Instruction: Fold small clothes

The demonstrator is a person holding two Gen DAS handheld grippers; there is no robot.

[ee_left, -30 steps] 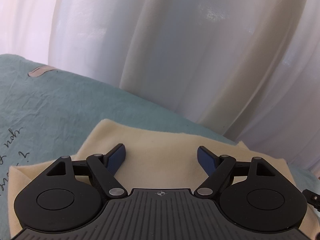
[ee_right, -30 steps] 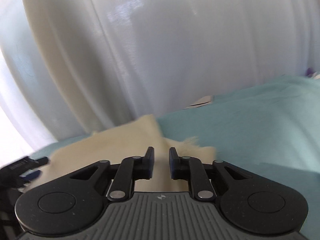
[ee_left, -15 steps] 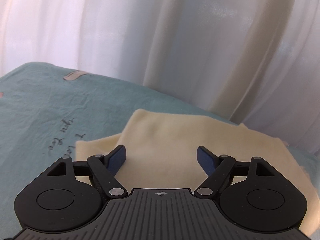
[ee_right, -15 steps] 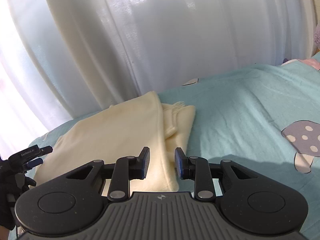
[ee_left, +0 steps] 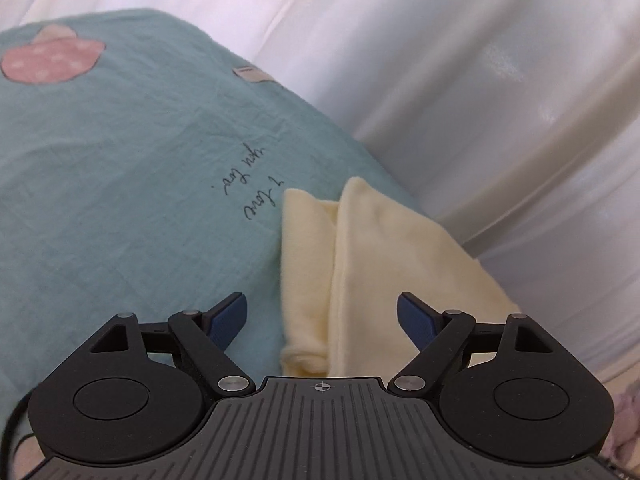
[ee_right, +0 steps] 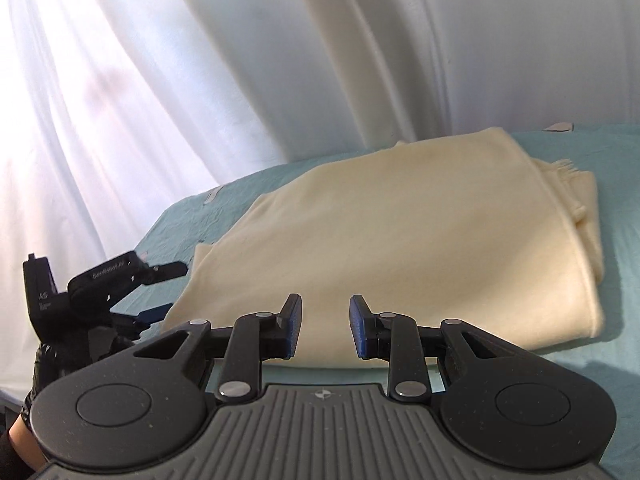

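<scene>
Handwritten script (ee_left: 249, 187) in dark ink is printed on the teal bedsheet (ee_left: 120, 184), seen upside down in the left wrist view, at about ten o'clock from the cream cloth; two short lines, one seeming to read "I love", the other not legible for certain. In the right wrist view, the left tongs (ee_right: 158, 292) at nine o'clock carry raised lettering along the upper arm, seemingly "GenRobot.AI". A small white label below it starts "AS"; the rest is too small.

Both grippers empty, hovering apart.
Left gripper (ee_left: 322, 316) gapes wide; right gripper (ee_right: 324, 330) narrowly parted, jaws just opened, nothing between.
</scene>
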